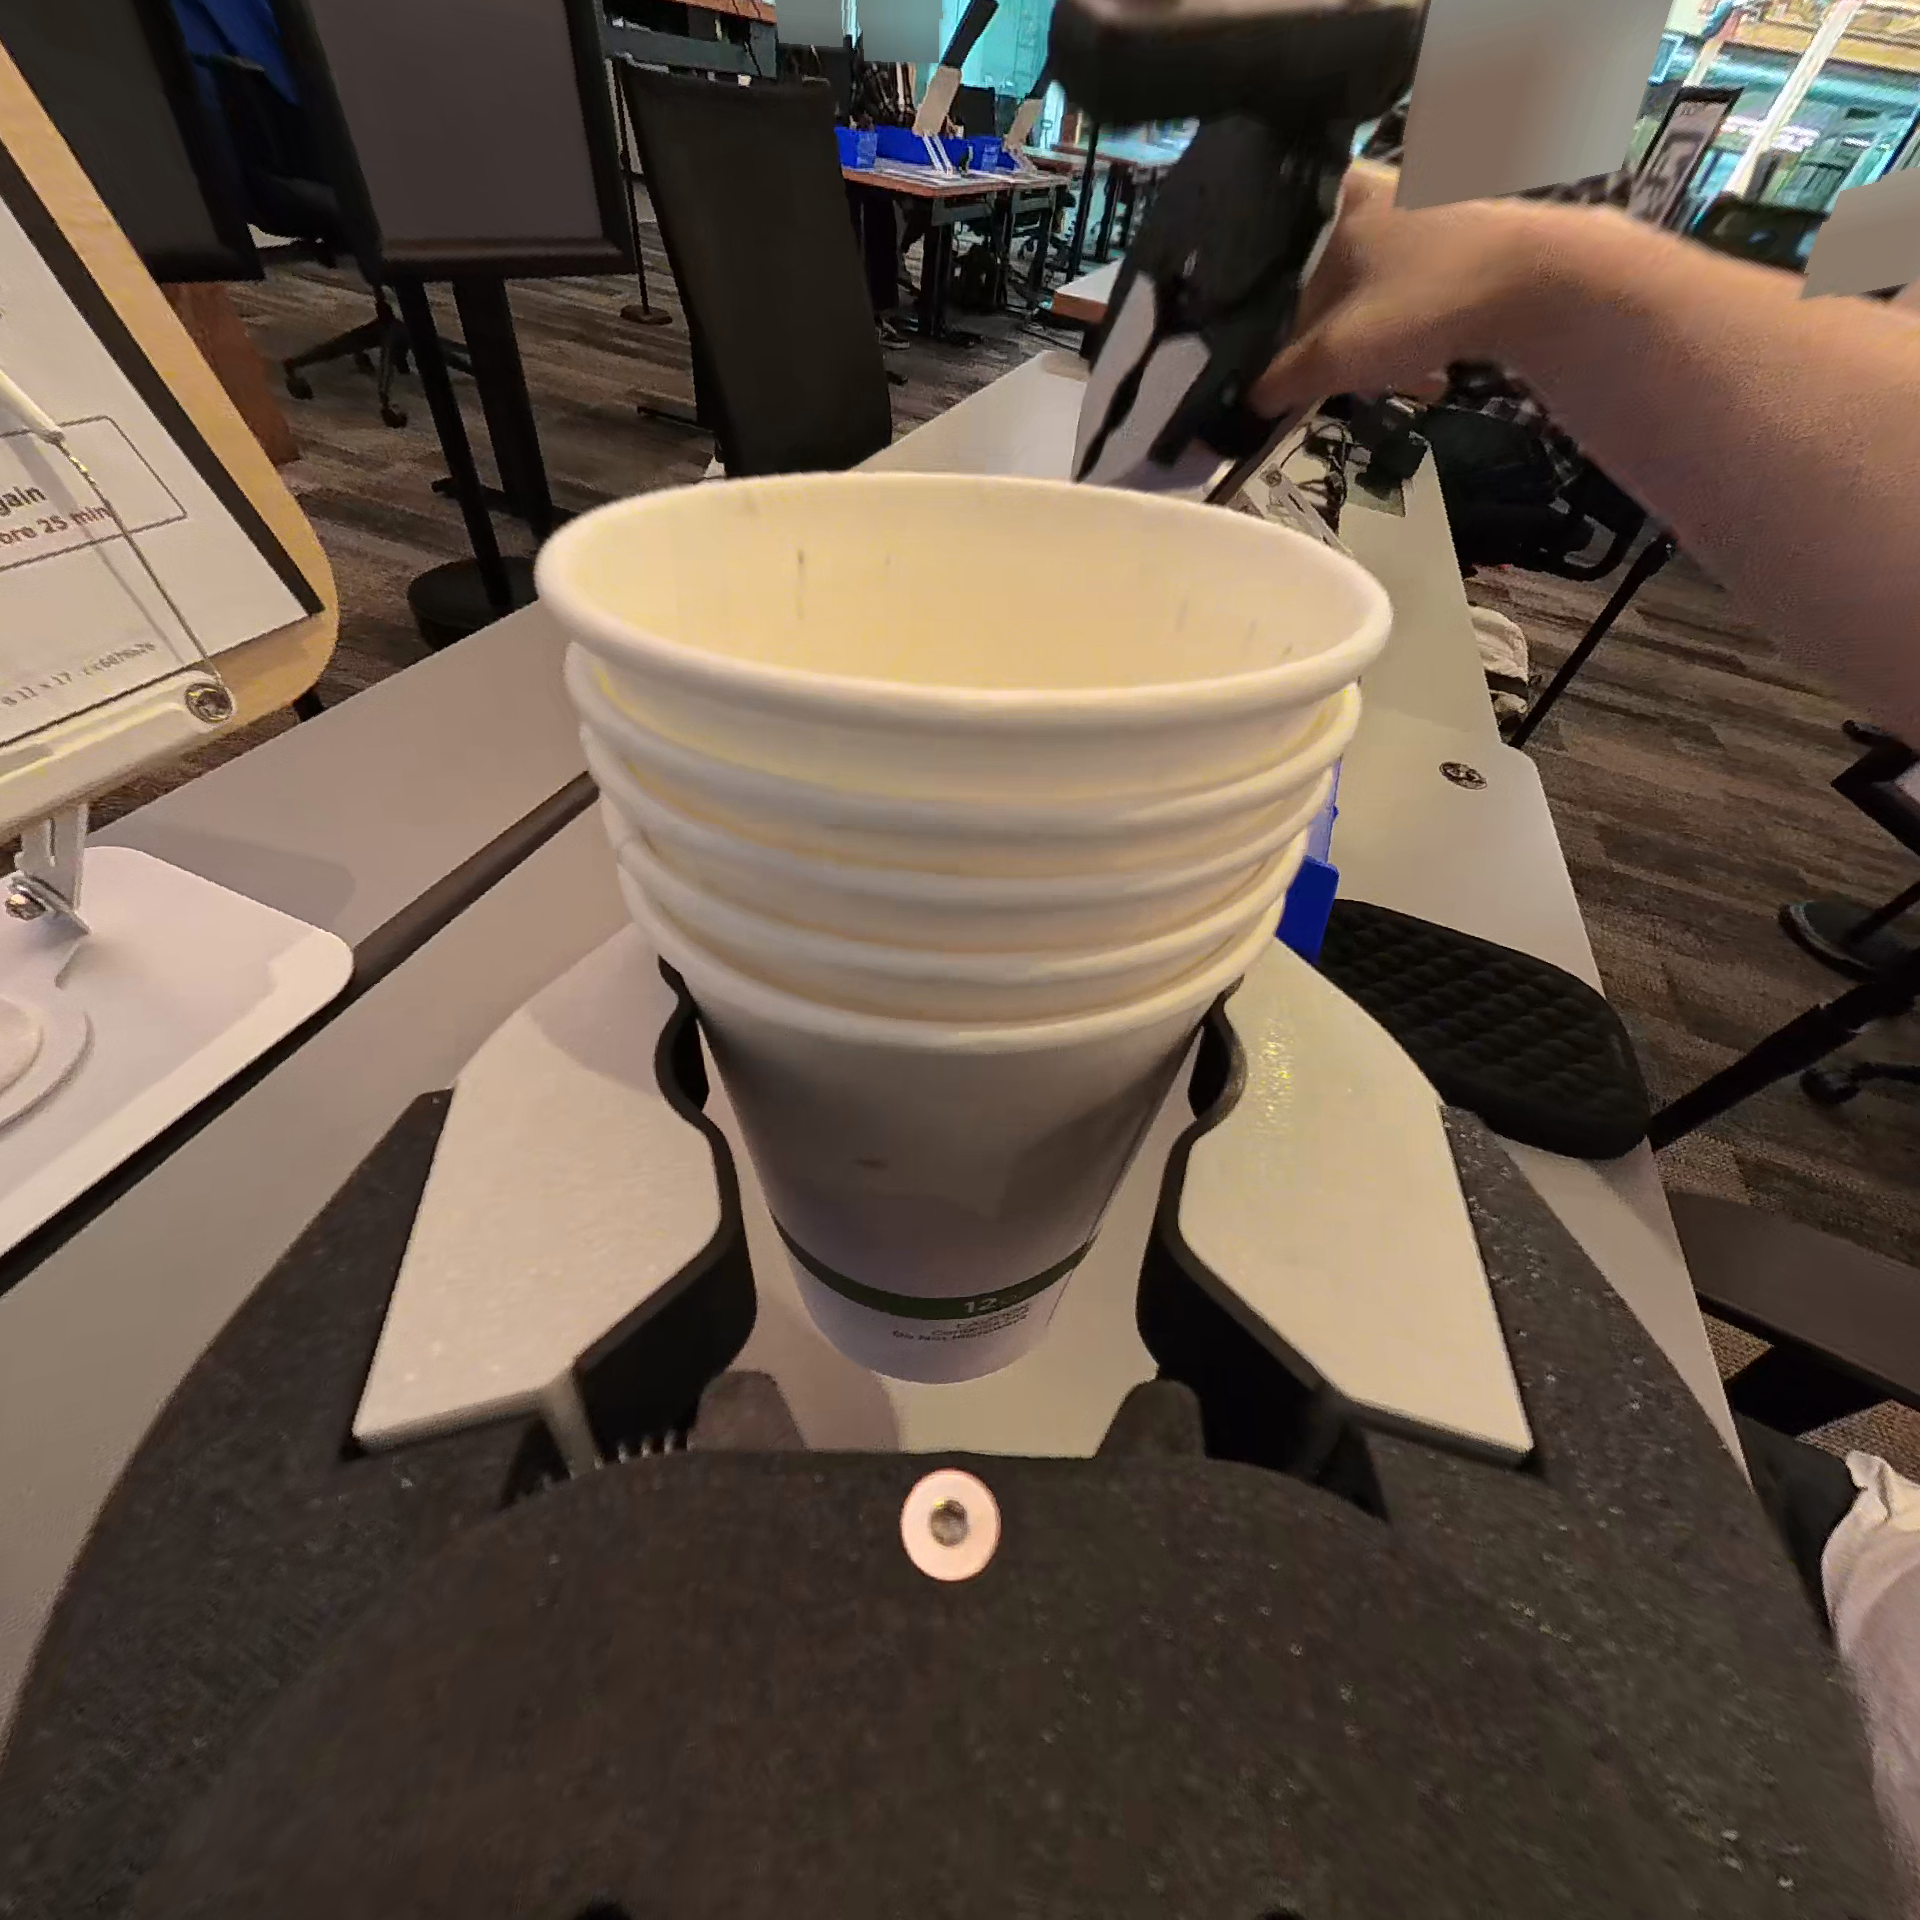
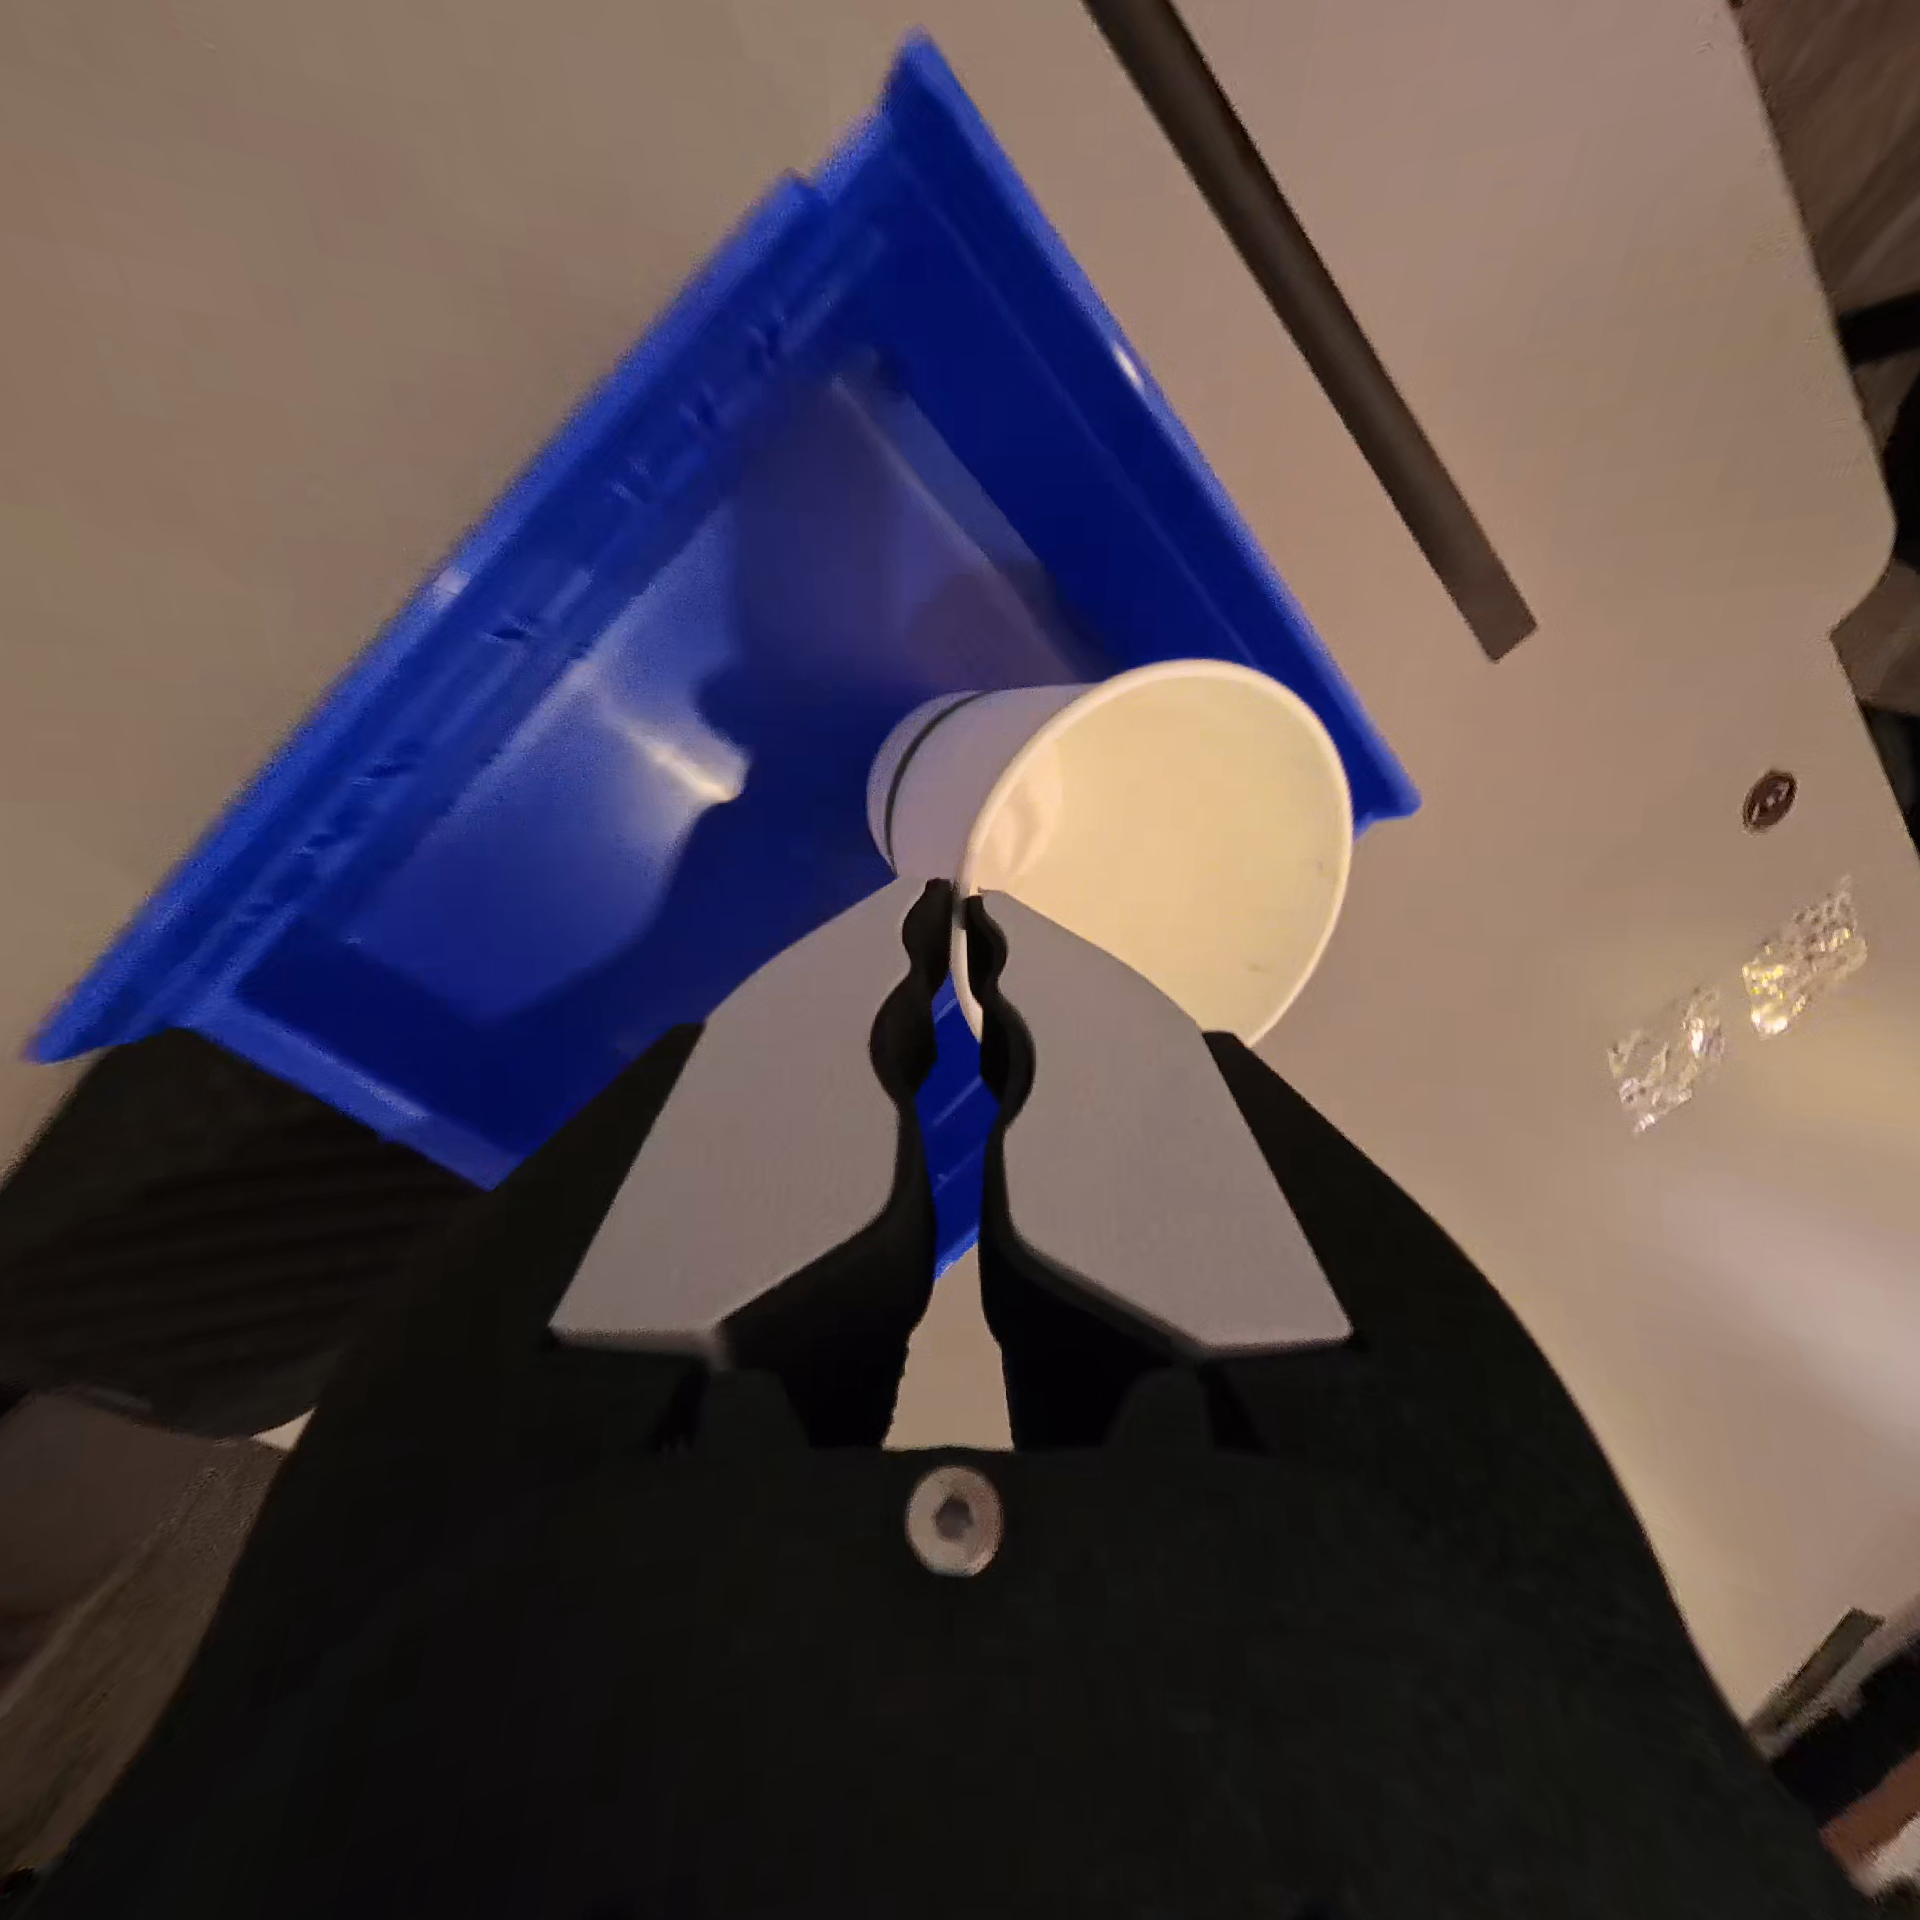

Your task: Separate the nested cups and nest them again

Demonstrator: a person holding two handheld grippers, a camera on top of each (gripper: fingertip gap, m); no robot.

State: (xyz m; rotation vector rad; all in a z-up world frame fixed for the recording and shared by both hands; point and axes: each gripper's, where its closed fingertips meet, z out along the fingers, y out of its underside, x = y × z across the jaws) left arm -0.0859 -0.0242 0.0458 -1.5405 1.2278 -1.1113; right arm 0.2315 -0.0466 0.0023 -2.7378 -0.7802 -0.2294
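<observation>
A: Where are we with the cups?

B: Our left gripper [image 1: 951, 1122] is clamped around the stack of cups [image 1: 961, 831], fingers pressing the bottom cup's wall on both sides. The stack stands upright between them, near the camera, above the grey table [image 1: 343, 831]. We count five or six rims, one inside the other.

A: And the right one?

B: Our right gripper [image 2: 951, 899] has its fingers pressed together on the rim of a single cup [image 2: 1122, 831], wall pinched between the tips. That cup hangs tilted, mouth turned toward the camera, over the near right end of the blue bin [image 2: 582, 665]. In the left wrist view the right gripper shows far off at upper right, blurred, with the person's hand [image 1: 1455, 312] behind it.

A: So which step are we in?

B: We judge it the separating half: one cup is off the stack and looks bound for the bin. Most of the stack is still nested.

A: What does the next move call for?

B: Probably lowering the cup into the bin and spreading the right fingers so it drops clear. Then we come back to the stack's top rim, which sits slightly proud of the one below. A thin pinch on that edge alone matters; catching two rims would lift two cups. The left grip should hold low and firm.

A: Risks?

B: The pinched rim already looks a little creased. Paper dents easily.
</observation>
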